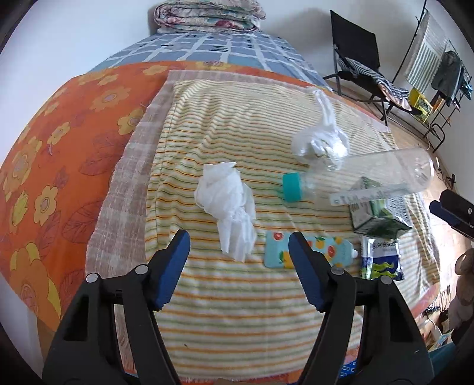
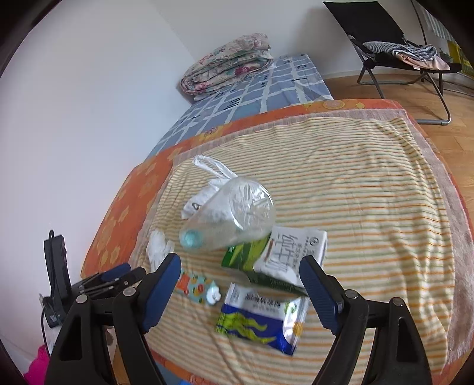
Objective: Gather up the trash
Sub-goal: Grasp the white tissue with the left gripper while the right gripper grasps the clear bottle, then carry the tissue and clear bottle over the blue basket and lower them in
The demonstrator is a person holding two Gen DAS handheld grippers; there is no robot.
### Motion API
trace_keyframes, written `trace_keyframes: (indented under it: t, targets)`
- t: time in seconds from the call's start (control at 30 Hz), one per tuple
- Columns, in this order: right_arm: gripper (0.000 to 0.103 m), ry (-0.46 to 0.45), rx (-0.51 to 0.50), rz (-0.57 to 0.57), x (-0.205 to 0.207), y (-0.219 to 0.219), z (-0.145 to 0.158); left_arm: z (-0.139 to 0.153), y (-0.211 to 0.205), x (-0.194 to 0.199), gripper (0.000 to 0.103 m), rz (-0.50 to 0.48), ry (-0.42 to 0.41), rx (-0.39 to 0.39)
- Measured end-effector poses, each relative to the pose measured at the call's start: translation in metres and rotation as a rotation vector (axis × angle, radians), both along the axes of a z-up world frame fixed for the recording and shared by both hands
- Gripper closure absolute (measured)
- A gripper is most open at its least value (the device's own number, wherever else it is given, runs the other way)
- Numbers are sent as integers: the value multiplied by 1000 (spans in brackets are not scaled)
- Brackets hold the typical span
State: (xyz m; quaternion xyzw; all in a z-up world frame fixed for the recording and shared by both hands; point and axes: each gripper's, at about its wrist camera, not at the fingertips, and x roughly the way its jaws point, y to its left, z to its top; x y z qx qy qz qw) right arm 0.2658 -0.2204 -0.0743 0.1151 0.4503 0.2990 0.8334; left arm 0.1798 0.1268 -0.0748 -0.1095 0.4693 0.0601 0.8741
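Note:
Trash lies on a striped towel (image 1: 237, 311) spread over a bed. A crumpled white tissue (image 1: 229, 204) lies just ahead of my left gripper (image 1: 239, 241), which is open with nothing between its pads. Further right are a clear plastic bottle (image 1: 370, 174) with a teal cap, a white plastic bag (image 1: 321, 142), a green carton (image 1: 376, 213), a fruit-print pouch (image 1: 326, 250) and a blue-and-white wrapper (image 1: 382, 262). My right gripper (image 2: 240, 266) is open above the wrapper (image 2: 260, 319) and carton (image 2: 251, 257), holding nothing. The bottle (image 2: 231, 213) leans on the carton.
An orange floral sheet (image 1: 59, 148) covers the bed's left side, with a folded quilt (image 1: 207, 14) at the far end. A black folding chair (image 2: 400, 44) with clothes and a drying rack (image 1: 438, 74) stand on the wooden floor to the right.

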Motion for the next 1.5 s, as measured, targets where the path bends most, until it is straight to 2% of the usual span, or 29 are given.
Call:
trace_keyframes:
  t: [0.1, 0.27, 0.33, 0.5, 0.53, 0.67, 0.73, 0.83, 1.1, 1.37, 1.5]
  targets:
    - [19, 17, 11, -10, 10, 6, -5, -5, 7, 7, 39, 16, 11, -22]
    - [19, 41, 18, -34, 25, 17, -13, -12, 19, 19, 40, 52, 19, -52]
    - [19, 52, 33, -45, 32, 20, -15, -14, 21, 24, 46, 56, 19, -60]
    - [19, 72, 59, -63, 42, 25, -21, -16, 21, 34, 49, 57, 19, -68]
    - [19, 79, 64, -65, 43, 26, -22, -17, 21, 36, 54, 54, 23, -71]
    - [28, 87, 87, -56, 45, 27, -26, -23, 18, 41, 59, 42, 37, -52]
    - [32, 87, 97, -52, 45, 26, -25, -25, 17, 42, 69, 41, 42, -46]
    - [34, 83, 104, -58, 44, 26, -23, -25, 17, 41, 73, 47, 42, -34]
    - [37, 29, 100, -30, 35, 28, -14, -18, 18, 37, 80, 47, 15, -9]
    - [41, -91, 75, 3, 17, 29, 17, -4, 19, 29, 80, 50, -25, -10]
    - [42, -127, 54, 19, 10, 30, 26, 3, 15, 23, 80, 39, -39, 16]
